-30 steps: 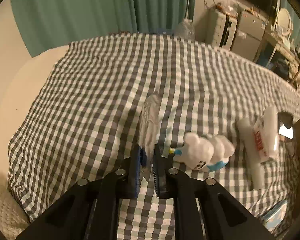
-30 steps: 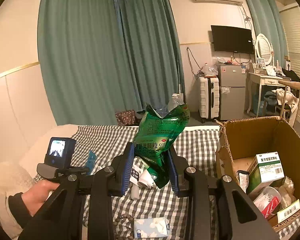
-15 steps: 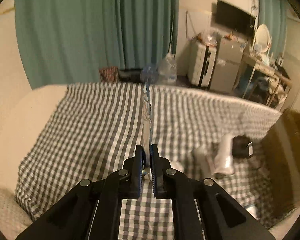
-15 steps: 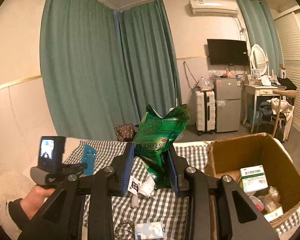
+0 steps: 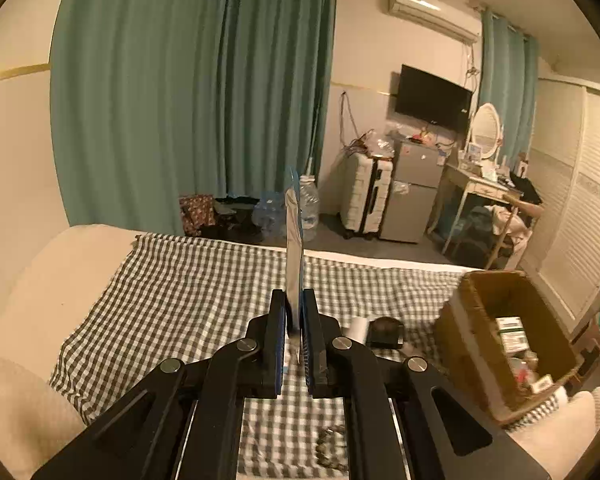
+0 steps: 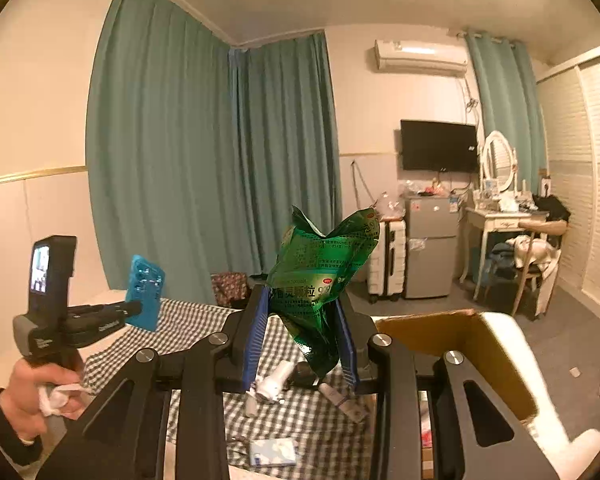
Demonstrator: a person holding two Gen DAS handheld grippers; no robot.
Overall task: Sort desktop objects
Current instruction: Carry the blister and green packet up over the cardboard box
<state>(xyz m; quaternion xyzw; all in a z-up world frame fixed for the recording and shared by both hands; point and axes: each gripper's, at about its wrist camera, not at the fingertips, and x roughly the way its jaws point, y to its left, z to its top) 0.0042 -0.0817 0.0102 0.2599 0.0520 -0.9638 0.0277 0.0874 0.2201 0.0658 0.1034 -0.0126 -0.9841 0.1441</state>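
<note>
While left tongs (image 5: 294,330) pinch a blue packet (image 5: 293,256) upright, right tongs (image 6: 302,342) clamp a green pouch (image 6: 320,284).

left wrist: raised, facing room | right wrist: same | shared: cardboard box (image 5: 500,336)

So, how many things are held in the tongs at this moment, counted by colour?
Green: 1, the green medicine sachet bag in the right tongs.
Blue: 1, the blue blister pack in the left tongs.
Total: 2 held.
</note>
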